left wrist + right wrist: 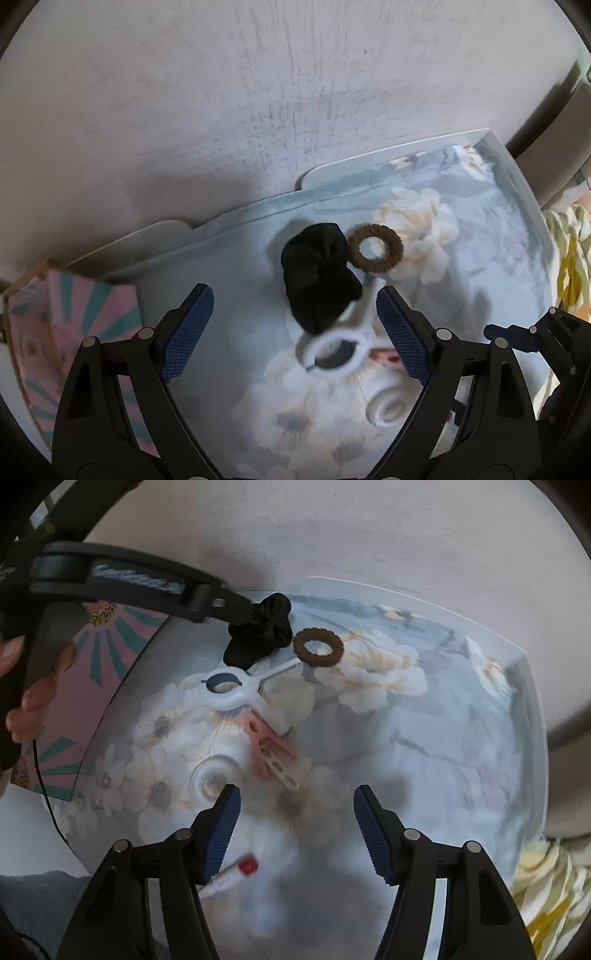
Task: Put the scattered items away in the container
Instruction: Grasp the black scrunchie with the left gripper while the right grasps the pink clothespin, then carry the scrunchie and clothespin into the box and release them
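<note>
Left wrist view: left gripper point(295, 328) jaws apart, empty, above the black scrunchie point(319, 280) and white clip point(338, 343). Right wrist view: right gripper point(297, 830) apart, empty, near the pink peg point(271, 747); the patterned box point(96, 672) sits left. Pickup stage; next, close on one item.
</note>
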Motion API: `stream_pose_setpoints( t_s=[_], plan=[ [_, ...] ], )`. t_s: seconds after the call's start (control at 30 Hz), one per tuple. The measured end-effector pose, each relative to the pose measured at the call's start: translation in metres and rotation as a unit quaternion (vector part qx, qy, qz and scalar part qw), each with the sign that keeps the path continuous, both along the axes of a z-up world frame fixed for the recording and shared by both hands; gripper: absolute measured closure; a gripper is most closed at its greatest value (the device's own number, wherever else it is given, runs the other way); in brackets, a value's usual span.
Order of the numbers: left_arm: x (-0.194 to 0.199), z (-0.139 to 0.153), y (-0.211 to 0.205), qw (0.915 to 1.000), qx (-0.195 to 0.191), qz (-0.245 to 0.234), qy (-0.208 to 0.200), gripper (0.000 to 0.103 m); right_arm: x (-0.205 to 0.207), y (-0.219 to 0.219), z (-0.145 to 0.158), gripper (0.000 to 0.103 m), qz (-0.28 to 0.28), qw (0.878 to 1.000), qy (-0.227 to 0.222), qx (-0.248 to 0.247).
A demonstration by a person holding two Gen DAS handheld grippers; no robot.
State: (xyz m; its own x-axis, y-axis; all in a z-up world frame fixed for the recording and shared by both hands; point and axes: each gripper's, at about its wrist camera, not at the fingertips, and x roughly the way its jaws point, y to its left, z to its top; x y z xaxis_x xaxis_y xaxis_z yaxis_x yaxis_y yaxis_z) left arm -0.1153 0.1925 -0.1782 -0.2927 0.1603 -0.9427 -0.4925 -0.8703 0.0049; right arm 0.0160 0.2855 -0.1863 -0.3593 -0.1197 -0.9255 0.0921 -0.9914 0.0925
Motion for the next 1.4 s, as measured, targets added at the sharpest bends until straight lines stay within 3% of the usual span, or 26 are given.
stream_pose_setpoints(
  t_s=[0.13,0.33,0.47,0.67,0.8,1.07,1.4],
  plan=[
    [-0.008,-0.016,0.003,0.9999,-0.004,0.002,-0.014,0.018,-0.018,-0.005,-0.008,0.043,0.028,1.0,0.002,-0.005],
    [-0.013,-0.03,0.001,0.9994,0.001,0.001,-0.036,0.045,-0.034,-0.018,-0.021,0.045,0.058,0.998,-0.004,0.003],
    [-0.017,-0.04,-0.004,0.9976,0.02,0.012,-0.065,0.073,-0.035,-0.017,-0.026,0.061,0.051,0.999,-0.006,0.007],
    [-0.015,-0.039,-0.009,0.9972,0.03,0.023,-0.065,0.086,-0.029,-0.012,-0.022,0.073,0.053,0.998,0.002,0.017],
    [-0.012,-0.027,-0.015,0.9969,0.043,0.03,-0.059,0.089,-0.02,-0.013,-0.016,0.081,0.054,0.998,0.002,0.019],
    [0.001,0.001,-0.033,0.9966,0.059,0.041,-0.041,0.091,0.0,-0.004,0.008,0.081,0.039,0.999,0.008,0.012],
    [0.032,0.085,-0.089,0.9912,0.109,0.076,0.005,0.091,0.034,0.015,0.066,0.081,0.006,0.999,0.038,-0.004]
  ],
)
